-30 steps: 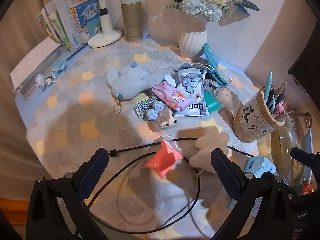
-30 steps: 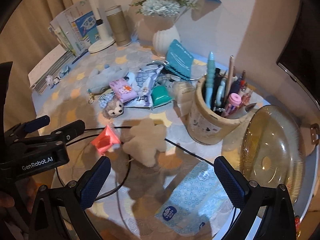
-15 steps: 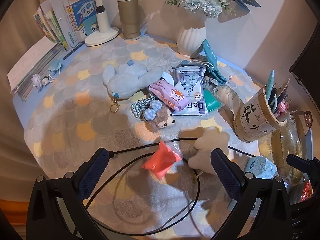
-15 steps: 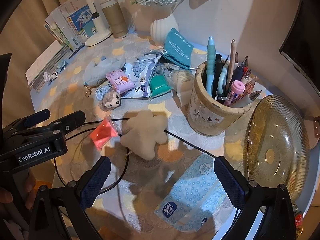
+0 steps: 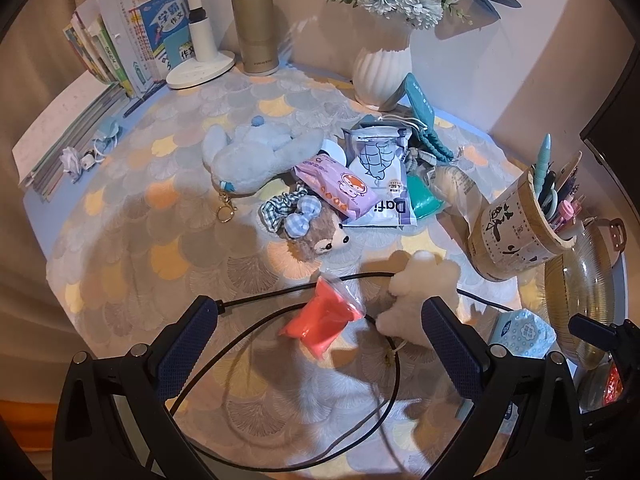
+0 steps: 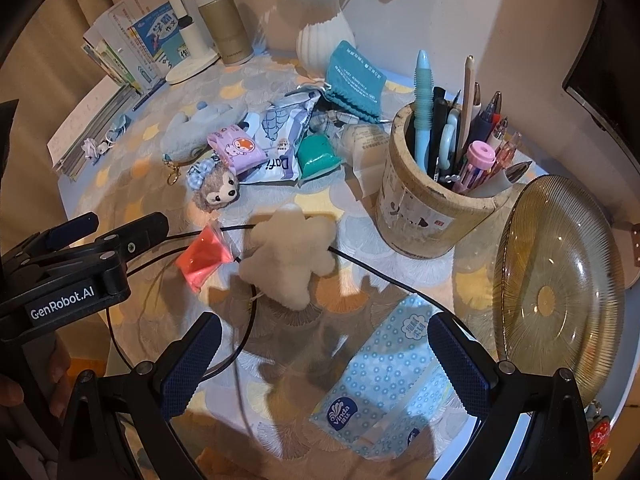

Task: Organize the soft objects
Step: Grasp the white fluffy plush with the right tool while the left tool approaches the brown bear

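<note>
A cream plush toy [image 5: 420, 292] [image 6: 290, 254] lies on the patterned tablecloth beside a red-orange plastic packet [image 5: 324, 318] [image 6: 204, 258]. Farther back sit a brown plush with a blue checked bow [image 5: 316, 236] [image 6: 216, 190], a light blue plush [image 5: 248, 156] [image 6: 192, 130], a purple tissue pack [image 5: 336, 190] [image 6: 236, 148] and a white snack bag [image 5: 382, 178]. A blue Vinda tissue pack [image 6: 384, 384] lies under my right gripper [image 6: 324, 364]. Both my left gripper [image 5: 318, 344] and the right one hover open and hold nothing.
A black cable [image 5: 280, 294] loops across the near table. A pen holder [image 6: 432, 200] full of pens and an amber glass plate [image 6: 556, 292] stand at the right. A white vase [image 5: 382, 74], a thermos [image 5: 256, 28], a lamp base [image 5: 200, 68] and books [image 5: 132, 52] line the back.
Both grippers have moved forward and lower toward the table, so the cream plush and red packet now sit closer. Nothing has been gripped or shifted.
</note>
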